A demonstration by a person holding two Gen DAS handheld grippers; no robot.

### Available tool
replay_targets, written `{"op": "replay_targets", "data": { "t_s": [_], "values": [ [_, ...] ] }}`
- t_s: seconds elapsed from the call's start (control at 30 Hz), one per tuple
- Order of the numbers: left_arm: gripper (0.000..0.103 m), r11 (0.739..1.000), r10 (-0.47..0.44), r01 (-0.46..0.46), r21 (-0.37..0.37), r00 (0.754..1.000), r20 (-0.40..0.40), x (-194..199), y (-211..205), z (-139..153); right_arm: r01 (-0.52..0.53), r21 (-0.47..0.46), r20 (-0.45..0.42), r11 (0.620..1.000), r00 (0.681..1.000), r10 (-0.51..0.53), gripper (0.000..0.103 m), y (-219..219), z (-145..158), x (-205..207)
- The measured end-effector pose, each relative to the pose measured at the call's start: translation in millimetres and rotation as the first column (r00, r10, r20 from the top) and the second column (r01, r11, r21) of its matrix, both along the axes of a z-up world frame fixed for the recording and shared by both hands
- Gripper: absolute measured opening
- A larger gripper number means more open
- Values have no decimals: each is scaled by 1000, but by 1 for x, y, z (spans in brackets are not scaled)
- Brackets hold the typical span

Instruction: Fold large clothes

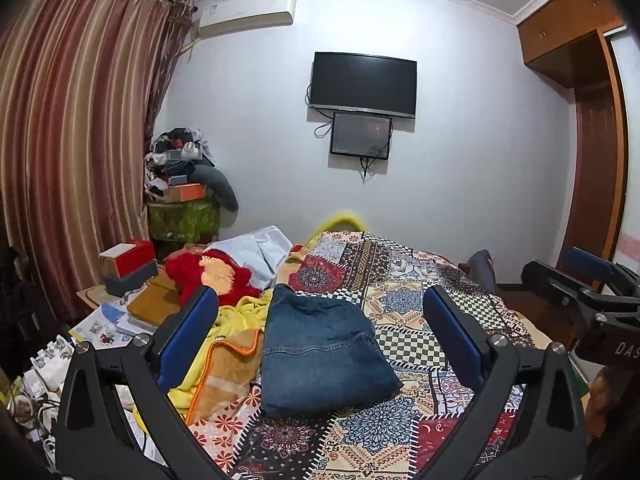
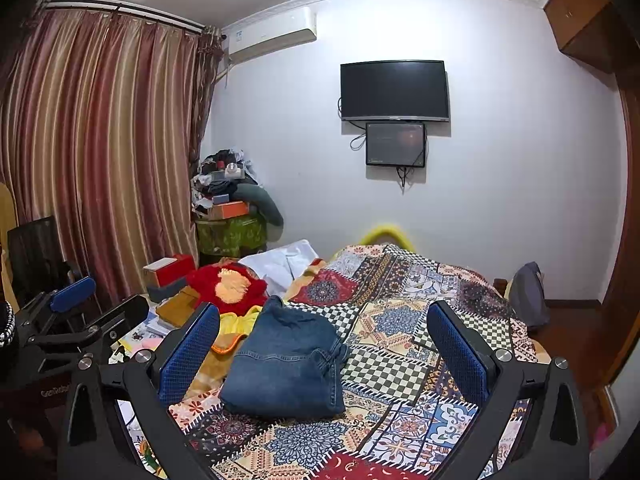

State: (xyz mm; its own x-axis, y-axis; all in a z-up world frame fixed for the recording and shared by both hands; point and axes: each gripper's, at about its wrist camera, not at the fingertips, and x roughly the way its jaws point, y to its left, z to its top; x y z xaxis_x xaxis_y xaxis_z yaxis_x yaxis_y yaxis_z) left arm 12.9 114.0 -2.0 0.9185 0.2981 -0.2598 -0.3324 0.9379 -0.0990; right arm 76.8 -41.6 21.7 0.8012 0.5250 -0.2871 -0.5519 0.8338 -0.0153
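Observation:
A pair of blue jeans [image 1: 320,348], folded into a compact rectangle, lies on the patterned patchwork bedspread [image 1: 404,304]; it also shows in the right wrist view [image 2: 286,364]. My left gripper [image 1: 320,320] is open and empty, held above the bed with the jeans between and beyond its blue-padded fingers [image 1: 452,336]. My right gripper [image 2: 324,328] is open and empty too, held above the bed just right of the jeans. Each gripper shows at the edge of the other's view, the right one [image 1: 580,280] and the left one [image 2: 76,308].
A yellow and orange blanket [image 1: 224,356], a red plush garment [image 1: 212,276] and white cloth [image 1: 260,248] lie left of the jeans. Boxes and books [image 1: 132,276] crowd the bedside. A cluttered stand [image 1: 184,200], curtain [image 1: 76,140] and wall TV [image 1: 364,84] are beyond.

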Motion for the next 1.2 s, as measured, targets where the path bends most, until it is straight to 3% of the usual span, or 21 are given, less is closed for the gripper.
{"op": "replay_targets", "data": {
  "t_s": [1.2],
  "values": [
    [103,1000,-22,22,-13,1000,-4,3,-5,2,7,11,-9,1000,1000,-7,103,4,3,-3]
  ]
}}
